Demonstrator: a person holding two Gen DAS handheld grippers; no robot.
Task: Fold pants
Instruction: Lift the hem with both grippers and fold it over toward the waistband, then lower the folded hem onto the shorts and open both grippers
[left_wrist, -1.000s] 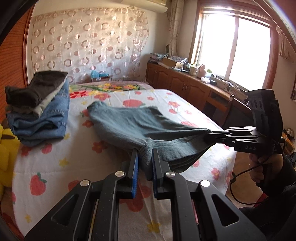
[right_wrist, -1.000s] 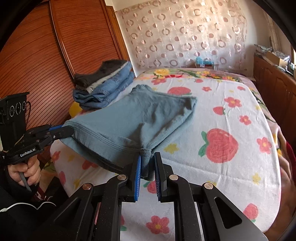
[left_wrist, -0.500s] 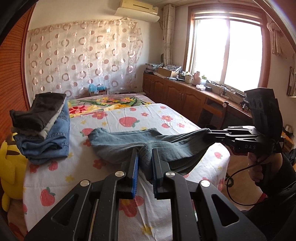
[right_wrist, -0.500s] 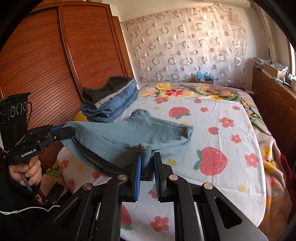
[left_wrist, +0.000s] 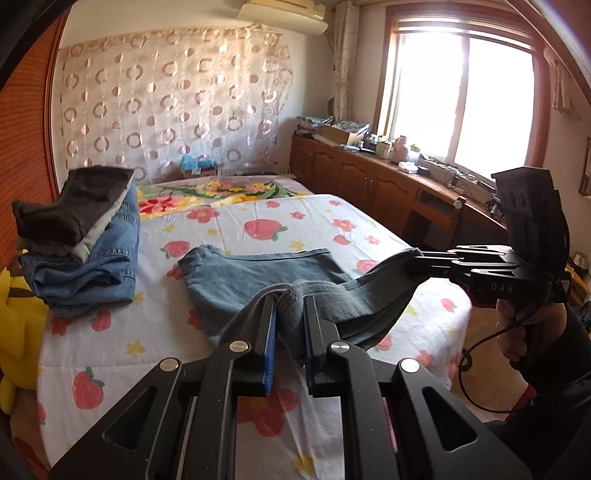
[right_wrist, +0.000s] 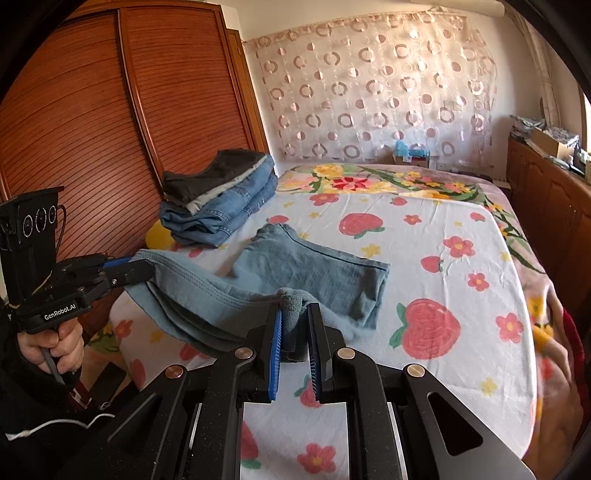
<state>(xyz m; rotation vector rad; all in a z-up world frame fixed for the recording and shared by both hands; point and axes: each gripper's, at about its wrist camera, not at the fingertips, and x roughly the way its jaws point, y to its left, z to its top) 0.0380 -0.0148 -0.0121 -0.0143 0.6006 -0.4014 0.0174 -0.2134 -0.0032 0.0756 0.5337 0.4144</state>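
The left gripper (left_wrist: 290, 321) and right gripper (right_wrist: 294, 325) each stay clenched on bunched edges of the grey-blue cotton pants (right_wrist: 314, 266), whose far end now lies folded, nearer the stacked folded jeans (right_wrist: 221, 206) than earlier.

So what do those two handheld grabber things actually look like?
Both are matt black with blue pads. The left gripper is marked "GenRobot.AI"; the right gripper reads "DAS" and trails a black cable. Each has a pistol handle, silver pivot bolts and dark sleeves behind.
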